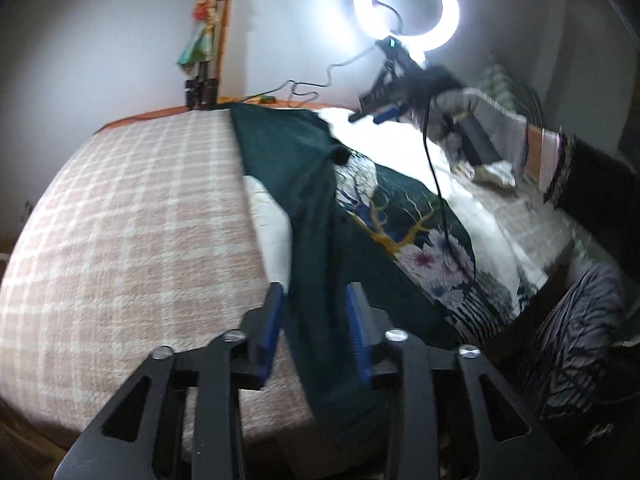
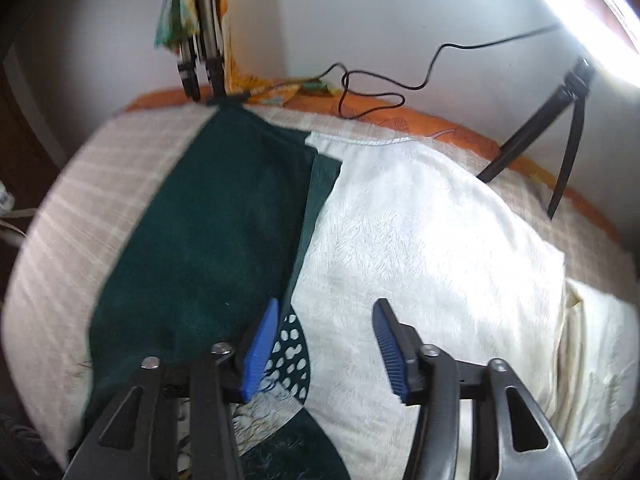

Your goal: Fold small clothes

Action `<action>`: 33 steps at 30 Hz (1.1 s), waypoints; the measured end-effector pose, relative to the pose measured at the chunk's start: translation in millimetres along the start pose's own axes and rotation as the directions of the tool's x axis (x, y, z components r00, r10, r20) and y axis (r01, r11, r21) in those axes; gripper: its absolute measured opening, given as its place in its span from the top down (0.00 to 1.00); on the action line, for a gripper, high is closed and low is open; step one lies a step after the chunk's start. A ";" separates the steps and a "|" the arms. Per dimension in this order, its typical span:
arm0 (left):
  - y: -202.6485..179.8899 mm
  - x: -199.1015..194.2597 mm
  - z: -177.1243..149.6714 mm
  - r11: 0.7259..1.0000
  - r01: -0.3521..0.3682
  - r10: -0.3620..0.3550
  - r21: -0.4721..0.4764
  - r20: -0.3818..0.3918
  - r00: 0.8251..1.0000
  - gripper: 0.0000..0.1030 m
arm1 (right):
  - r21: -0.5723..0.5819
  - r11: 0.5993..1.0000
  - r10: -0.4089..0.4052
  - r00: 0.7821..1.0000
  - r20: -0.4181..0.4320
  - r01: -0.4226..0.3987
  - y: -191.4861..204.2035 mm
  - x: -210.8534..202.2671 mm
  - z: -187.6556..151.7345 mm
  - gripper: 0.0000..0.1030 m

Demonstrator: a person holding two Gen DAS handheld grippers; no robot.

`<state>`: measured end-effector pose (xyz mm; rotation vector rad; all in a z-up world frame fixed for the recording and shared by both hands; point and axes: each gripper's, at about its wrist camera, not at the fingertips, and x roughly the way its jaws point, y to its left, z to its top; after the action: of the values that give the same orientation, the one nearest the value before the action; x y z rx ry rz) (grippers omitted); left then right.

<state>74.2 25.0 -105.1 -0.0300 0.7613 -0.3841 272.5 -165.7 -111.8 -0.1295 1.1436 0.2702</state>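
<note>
A dark green garment (image 1: 288, 168) with a printed tree and flowers lies in a long folded strip across the bed, partly over a white cloth (image 2: 420, 240). My left gripper (image 1: 316, 320) is low over its near end. The green fabric runs between its blue pads (image 1: 274, 320), which stand a little apart and do not visibly press it. In the right wrist view the garment (image 2: 208, 240) lies to the left. My right gripper (image 2: 324, 344) hovers open over the garment's right edge and the white cloth, with nothing held. The left wrist view shows the right gripper (image 1: 368, 117) blurred at the far end.
A pink plaid blanket (image 1: 120, 220) covers the bed. A lit ring light (image 1: 406, 12) on a black tripod (image 2: 532, 132) stands at the far right, and its cable (image 2: 380, 84) trails along the orange edge. The person's sleeve (image 1: 492, 128) and patterned trousers (image 1: 580, 340) are at right.
</note>
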 end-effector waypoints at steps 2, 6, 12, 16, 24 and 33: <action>-5.8 5.7 0.9 1.000 0.005 -0.005 0.018 -0.023 1.000 0.65 | 0.045 0.998 0.035 0.999 0.033 -0.036 -12.8 -10.6 -2.4 0.40; -12.0 16.0 -0.6 0.999 0.006 -0.003 0.046 -0.064 0.998 0.65 | 0.079 0.994 0.069 0.997 0.039 -0.072 -25.0 -12.6 -1.0 0.41; 0.4 32.4 -12.0 0.999 -0.043 0.045 0.018 -0.132 0.990 0.65 | 0.034 0.994 0.104 0.995 0.012 -0.104 -8.2 7.2 -1.7 0.57; 6.3 31.2 -18.3 0.998 -0.053 0.050 -0.017 -0.144 0.988 0.65 | 0.013 0.992 0.126 0.992 0.007 -0.126 12.7 21.2 13.2 0.57; 5.4 25.6 -29.2 0.999 -0.026 0.021 -0.041 -0.136 0.991 0.65 | -0.042 0.989 0.143 0.989 0.035 -0.141 53.4 50.1 91.6 0.48; 14.2 22.3 -31.5 0.996 0.029 -0.038 -0.080 -0.118 0.992 0.73 | -0.079 0.993 0.092 0.996 0.011 -0.091 73.8 122.3 165.2 0.47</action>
<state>72.3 33.9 -145.2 -0.0945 0.8948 -0.3901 444.6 -37.6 -152.6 -0.1443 1.1261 0.3975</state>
